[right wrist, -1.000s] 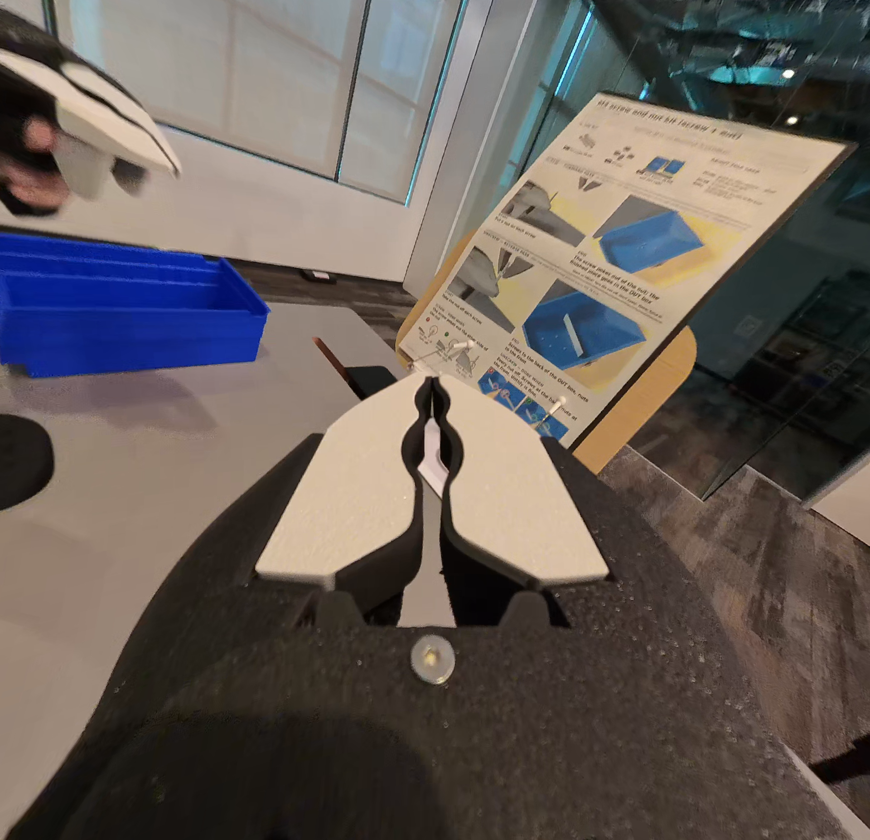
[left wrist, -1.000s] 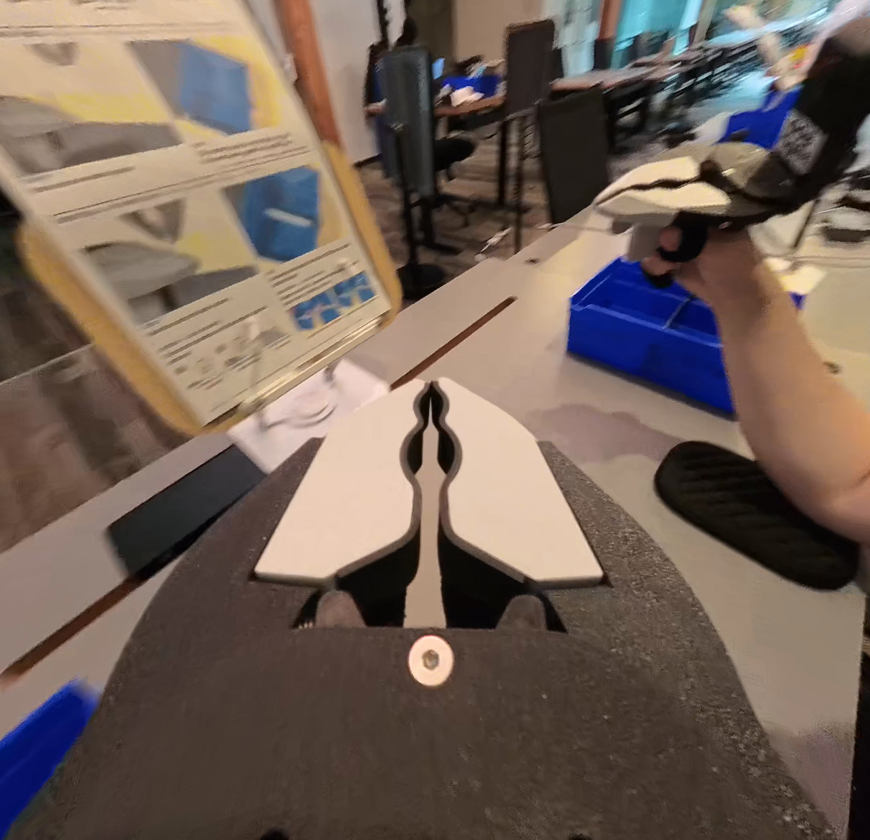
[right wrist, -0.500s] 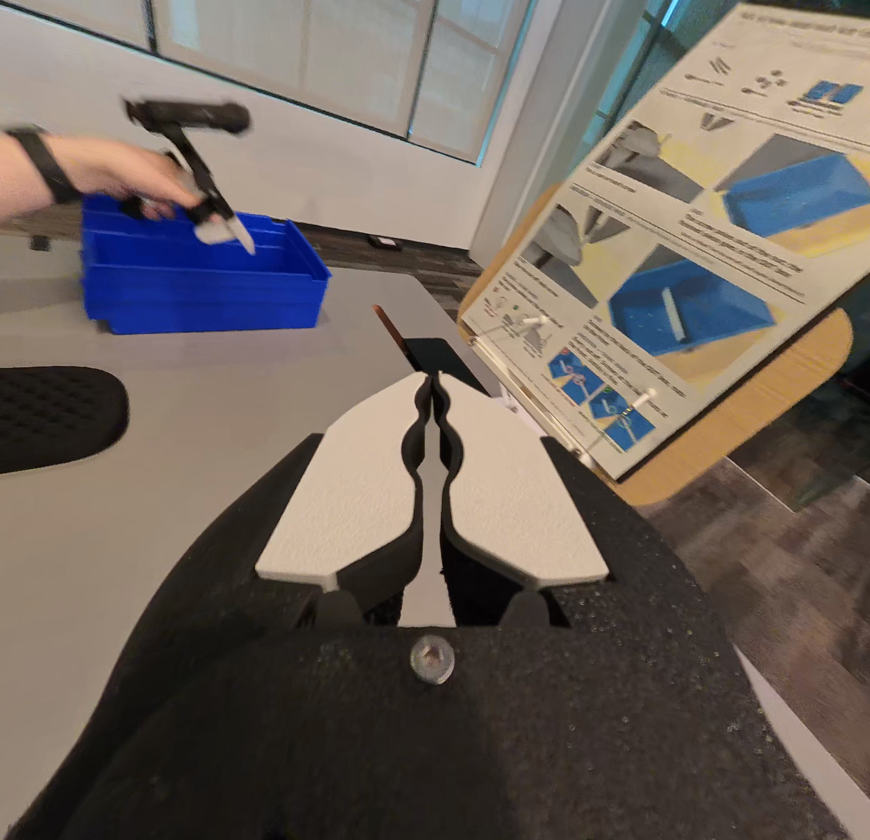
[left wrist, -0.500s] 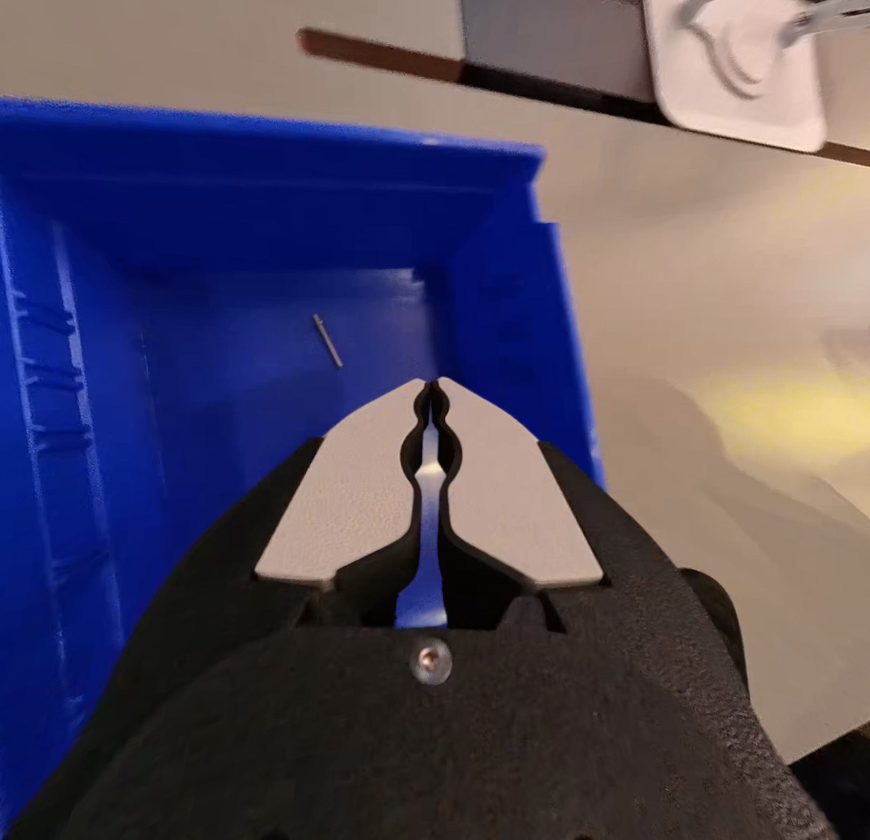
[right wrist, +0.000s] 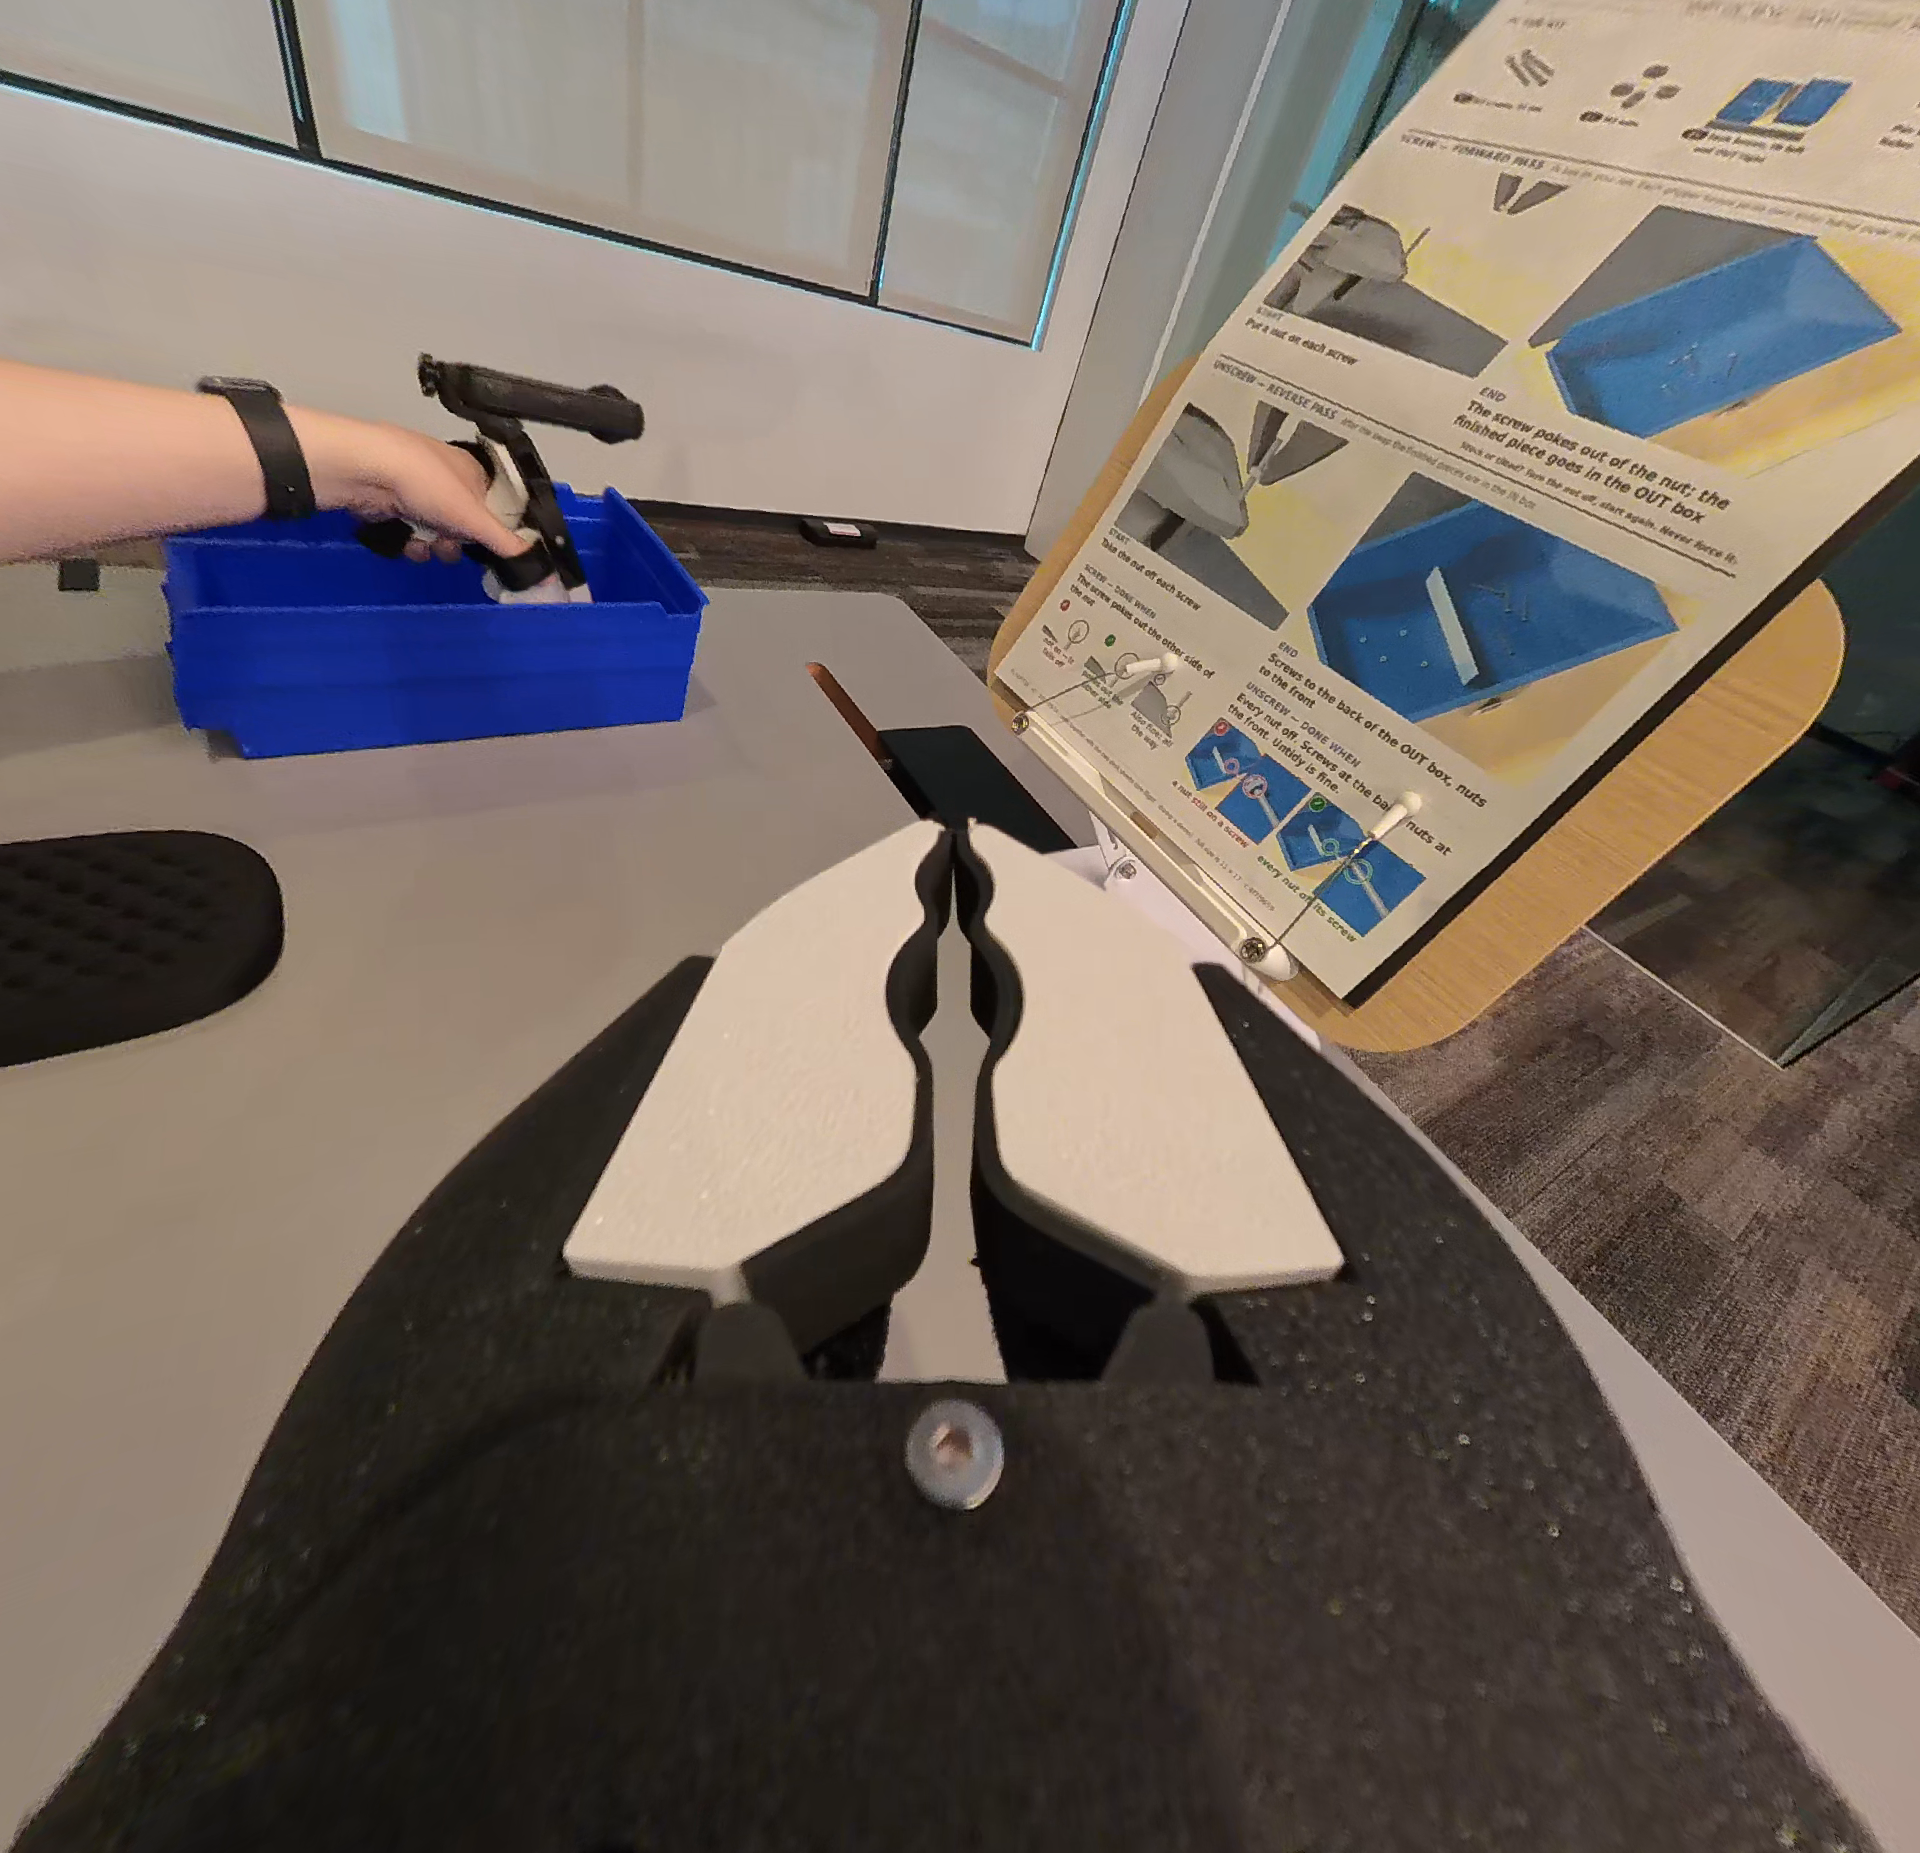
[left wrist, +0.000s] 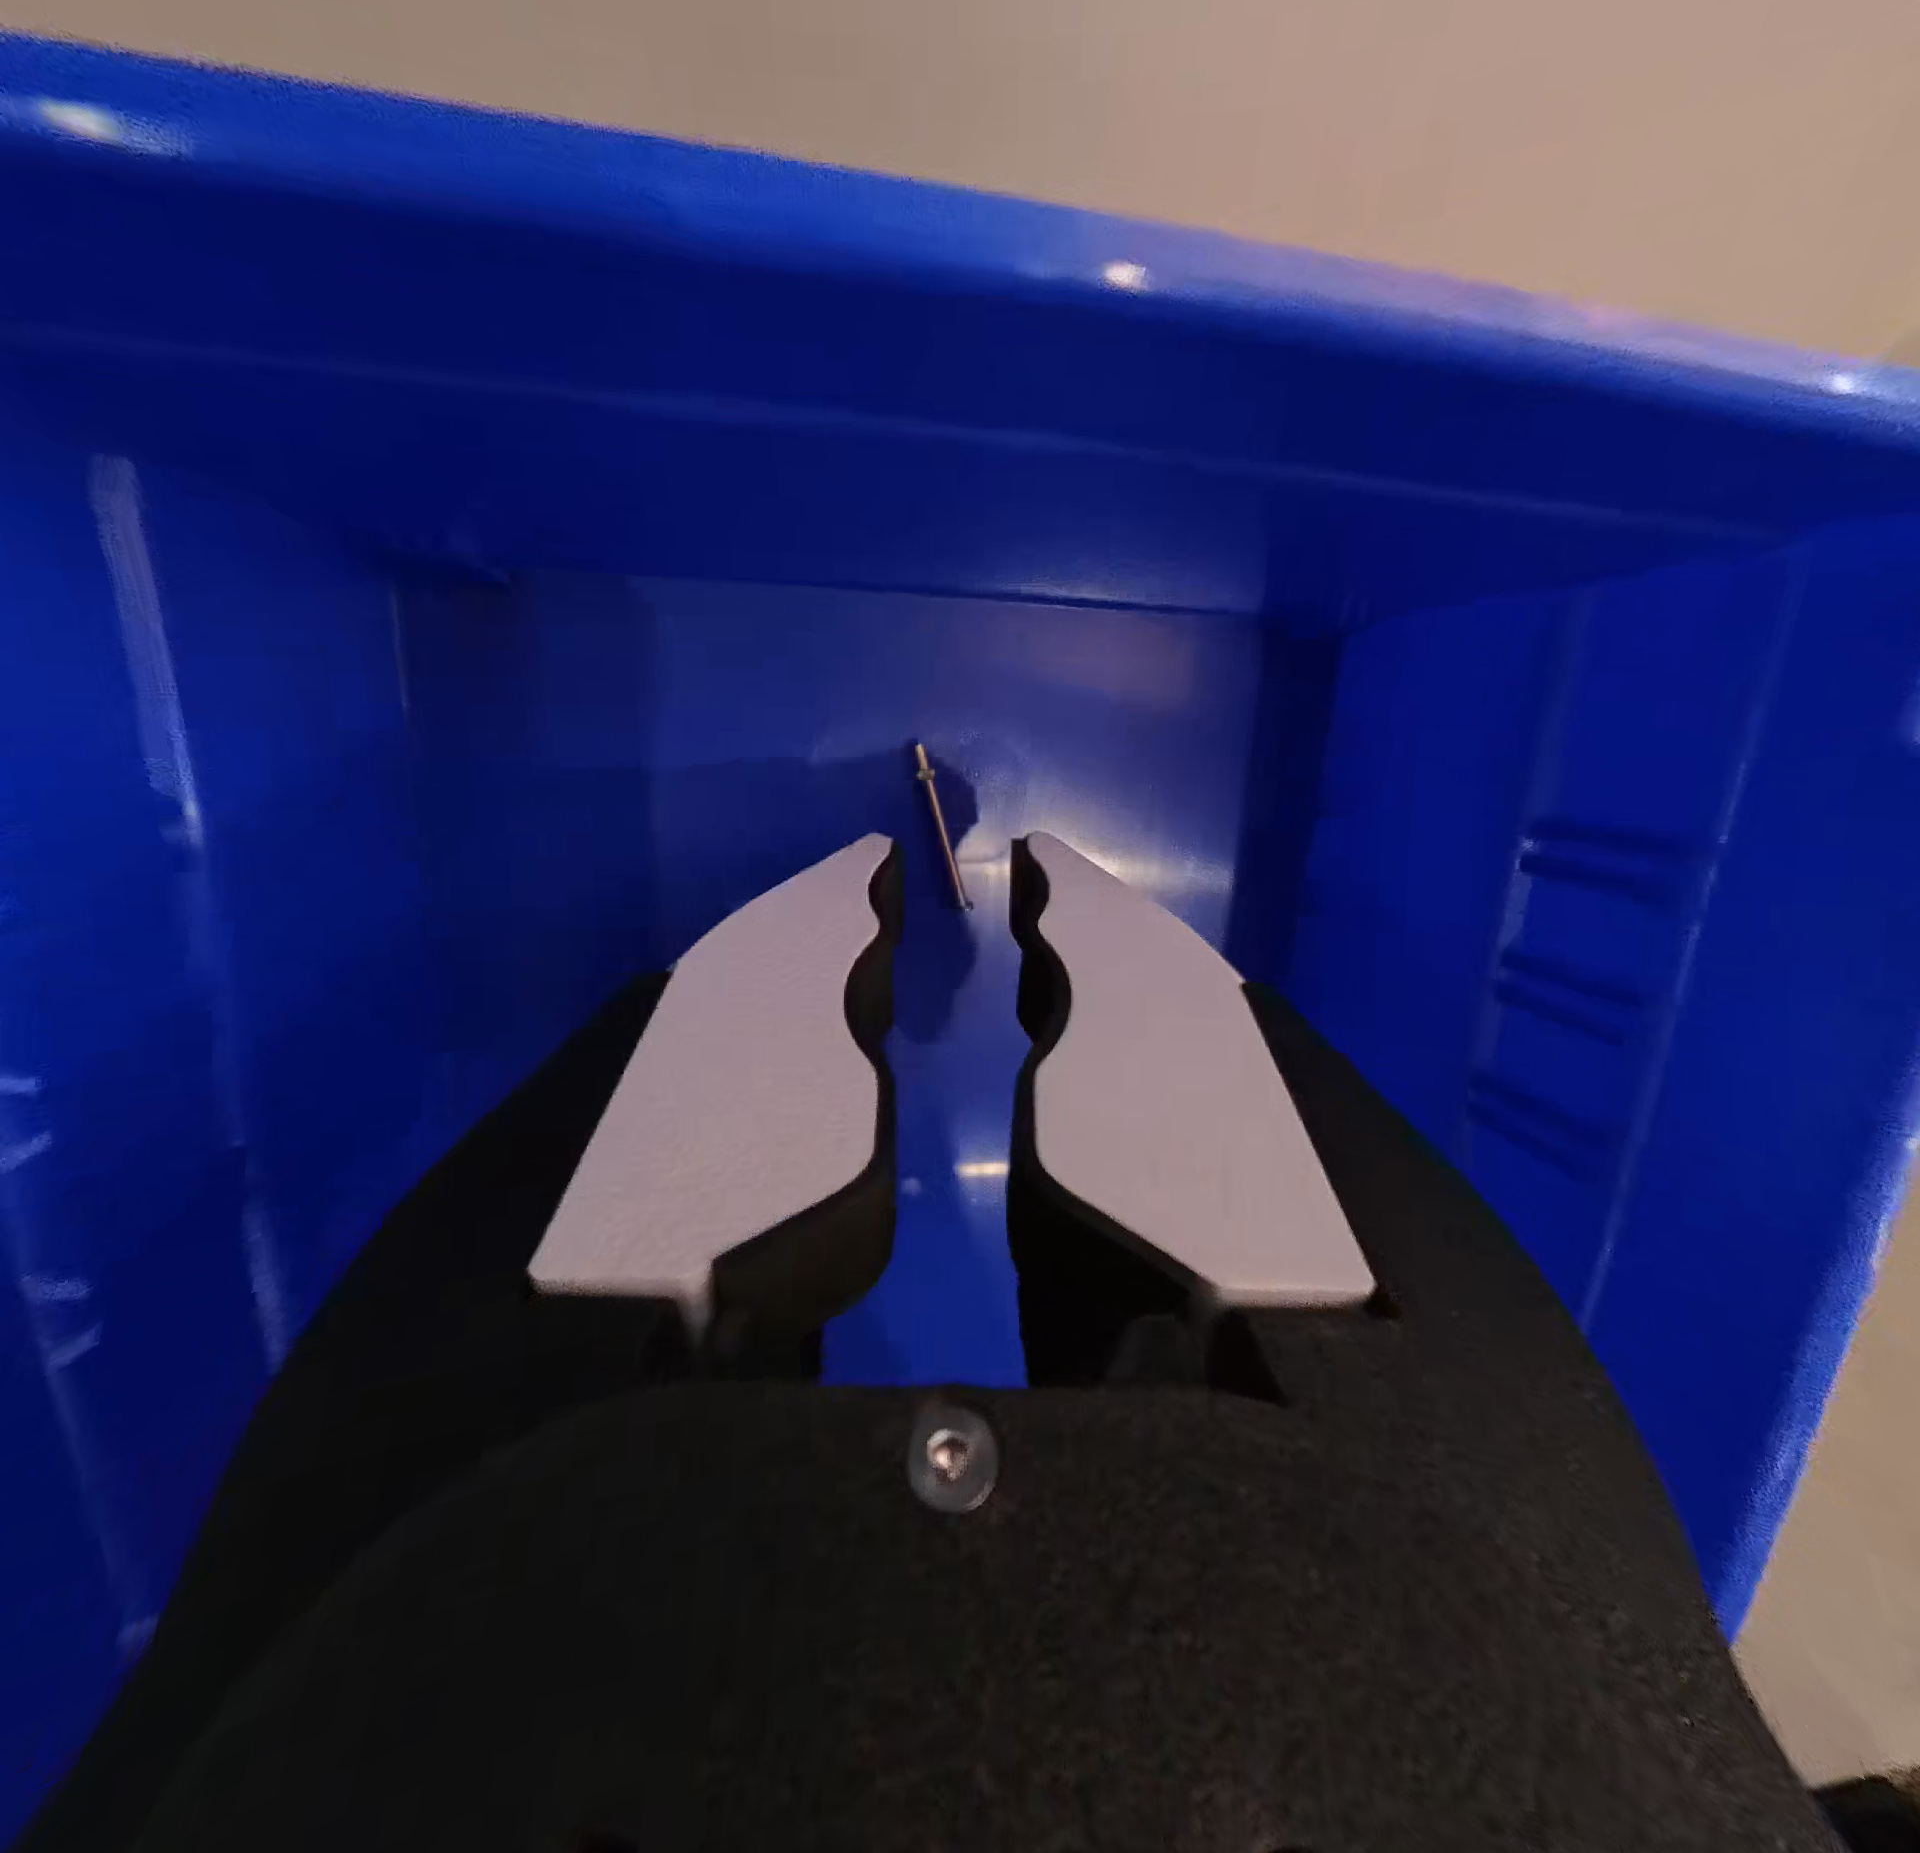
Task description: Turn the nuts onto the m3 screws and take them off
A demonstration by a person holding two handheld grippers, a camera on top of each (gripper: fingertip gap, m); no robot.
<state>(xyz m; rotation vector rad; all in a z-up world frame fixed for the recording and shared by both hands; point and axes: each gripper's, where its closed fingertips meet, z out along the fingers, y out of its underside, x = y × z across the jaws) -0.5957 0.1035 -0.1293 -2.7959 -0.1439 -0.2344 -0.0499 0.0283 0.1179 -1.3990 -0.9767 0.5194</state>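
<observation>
A thin screw [left wrist: 940, 827] with a small nut near its far end lies on the floor of a blue bin [left wrist: 727, 432]. My left gripper [left wrist: 956, 853] is open inside the bin, its fingertips on either side of the screw's near end, a little above it. In the right wrist view the same bin [right wrist: 426, 640] stands at the far left of the grey table, with the left gripper [right wrist: 535, 582] and a hand dipped into it. My right gripper [right wrist: 954, 837] is shut and empty, held above the table near its right edge.
An instruction board [right wrist: 1455, 515] on a wooden stand leans at the table's right edge. A black textured pad [right wrist: 114, 930] lies at the left. A black slot cover [right wrist: 935, 764] sits ahead of my right gripper. The grey table [right wrist: 520, 920] drops off to carpet floor on the right. The left gripper's tips are roughly 60 cm from the right gripper's.
My left gripper swung from the board down into the blue bin, moved up to the screw and opened. My right gripper stayed shut and tilted slightly, holding its place.
</observation>
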